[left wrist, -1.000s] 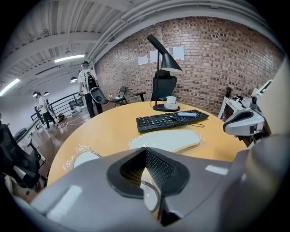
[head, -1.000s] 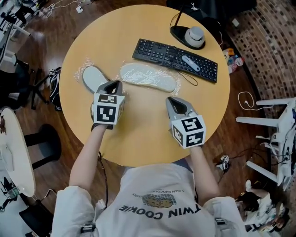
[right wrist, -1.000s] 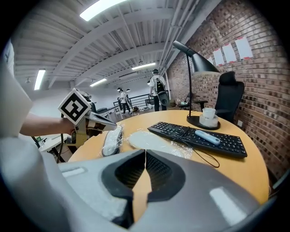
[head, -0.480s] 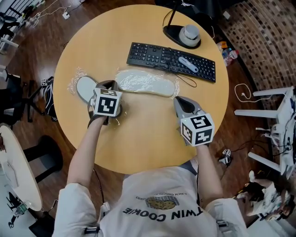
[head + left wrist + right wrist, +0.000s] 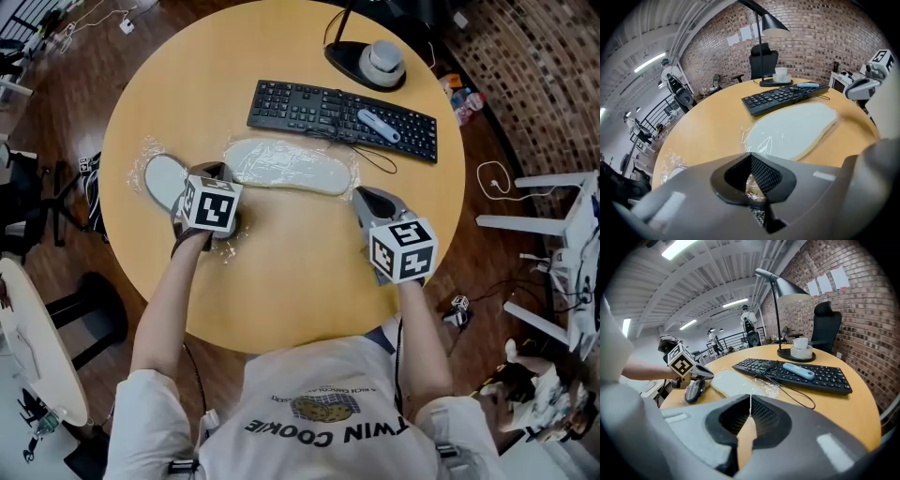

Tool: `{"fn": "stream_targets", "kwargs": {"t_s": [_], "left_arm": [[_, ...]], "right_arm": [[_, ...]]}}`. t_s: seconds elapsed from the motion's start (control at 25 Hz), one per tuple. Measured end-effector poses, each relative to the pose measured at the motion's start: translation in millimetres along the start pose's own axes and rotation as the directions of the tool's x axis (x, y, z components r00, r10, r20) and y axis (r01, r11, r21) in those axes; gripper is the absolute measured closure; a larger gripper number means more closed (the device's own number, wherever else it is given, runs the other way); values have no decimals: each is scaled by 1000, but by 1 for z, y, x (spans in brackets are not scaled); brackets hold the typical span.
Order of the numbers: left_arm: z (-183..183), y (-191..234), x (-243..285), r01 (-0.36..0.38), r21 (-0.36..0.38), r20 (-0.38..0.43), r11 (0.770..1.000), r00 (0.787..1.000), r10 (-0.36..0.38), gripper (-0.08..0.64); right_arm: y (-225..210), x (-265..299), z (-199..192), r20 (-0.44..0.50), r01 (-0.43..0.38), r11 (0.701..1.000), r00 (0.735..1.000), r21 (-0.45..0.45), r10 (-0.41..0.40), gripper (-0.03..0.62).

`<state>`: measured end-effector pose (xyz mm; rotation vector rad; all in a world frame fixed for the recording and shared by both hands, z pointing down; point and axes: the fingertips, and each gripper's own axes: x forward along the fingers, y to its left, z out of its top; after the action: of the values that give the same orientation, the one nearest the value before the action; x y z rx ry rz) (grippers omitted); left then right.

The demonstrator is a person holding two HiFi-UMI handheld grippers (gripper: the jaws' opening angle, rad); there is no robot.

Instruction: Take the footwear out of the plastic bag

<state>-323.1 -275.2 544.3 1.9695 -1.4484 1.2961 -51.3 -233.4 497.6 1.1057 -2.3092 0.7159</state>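
Note:
Two slippers lie on the round wooden table (image 5: 281,272), each wrapped in clear plastic film. The grey-soled one (image 5: 161,178) is at the left, also seen as slipper (image 5: 695,390). The white one (image 5: 286,167) lies in the middle, below the keyboard, and shows as slipper (image 5: 792,131) and slipper (image 5: 733,380). My left gripper (image 5: 218,172) (image 5: 750,157) is shut, its tip down at the right edge of the grey slipper's crinkled bag. My right gripper (image 5: 362,193) (image 5: 750,399) is shut with nothing in it, just right of the white slipper's toe end.
A black keyboard (image 5: 342,117) with a pale blue tool (image 5: 375,124) on it lies behind the slippers, with a thin cable (image 5: 375,164) trailing from it. A black lamp base (image 5: 375,66) holding a cup stands at the far edge. A white chair (image 5: 553,234) stands off the table, right.
My left gripper has come down and closer to the grey slipper's bag. The right gripper has drifted lower and a little right, toward the white slipper's end. Both stayed shut.

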Motion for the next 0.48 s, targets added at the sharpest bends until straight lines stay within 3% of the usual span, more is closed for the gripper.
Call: {"fn": "stream_targets", "kwargs": {"t_s": [0.2,0.32,0.48], "left_arm": [[-3,-2,8,-16,33,-31,999,999,17,554],[-4,-2,12,-23,60,-46,998,999,26,554],[-13,-3,18,-28,117,-94,993,995,39,554]], "right_arm": [[-6,5,-13,-35,-35,997,999,72,38,589],[-9,8,-15,-23,-83,982,996,169,88,587],[-6,10,-11,74,-234,904,972,358,222,583]]}}
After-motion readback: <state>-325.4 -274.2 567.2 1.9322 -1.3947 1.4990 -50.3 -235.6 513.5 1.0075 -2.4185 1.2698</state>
